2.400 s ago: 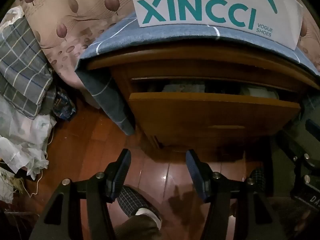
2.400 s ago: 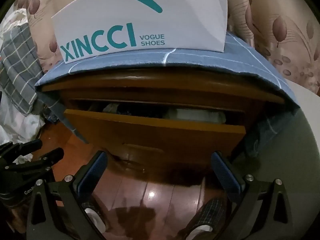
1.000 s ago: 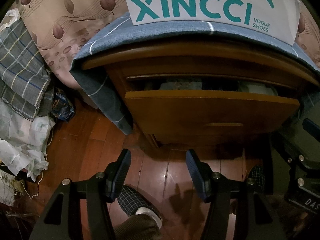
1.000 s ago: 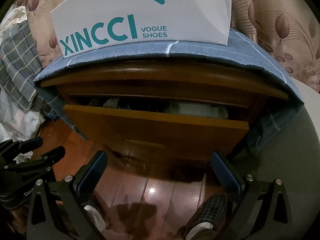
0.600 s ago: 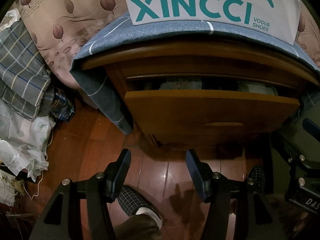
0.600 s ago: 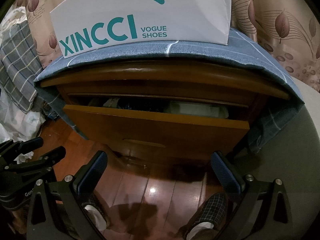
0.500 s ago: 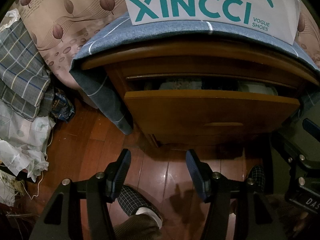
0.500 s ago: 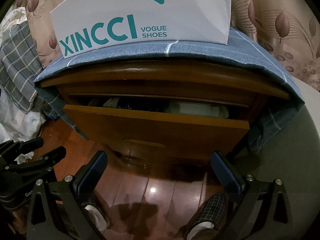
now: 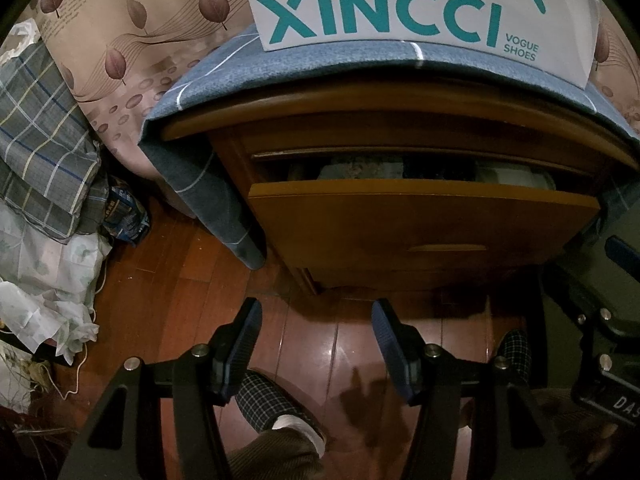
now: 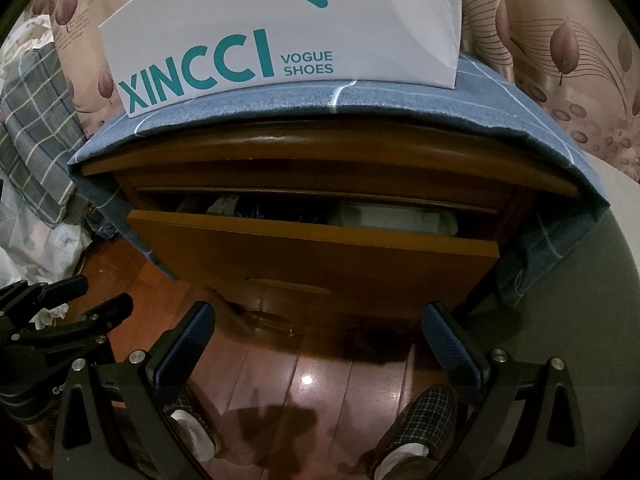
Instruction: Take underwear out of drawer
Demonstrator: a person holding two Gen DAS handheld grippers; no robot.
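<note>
The brown wooden nightstand drawer [image 9: 424, 216] stands partly open, folded fabric items [image 10: 384, 216] visible inside. The left gripper [image 9: 316, 320] and right gripper [image 10: 318, 330] hover before it over the floor, jaws spread, holding nothing.

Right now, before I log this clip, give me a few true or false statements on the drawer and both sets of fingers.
1. The drawer is fully shut. False: it stands partly open, with folded cloth showing inside.
2. The left gripper is open and holds nothing. True.
3. The right gripper grips the drawer front. False: its fingers stand open, short of it.
4. A white shoe box sits on the blue cloth. True.
</note>
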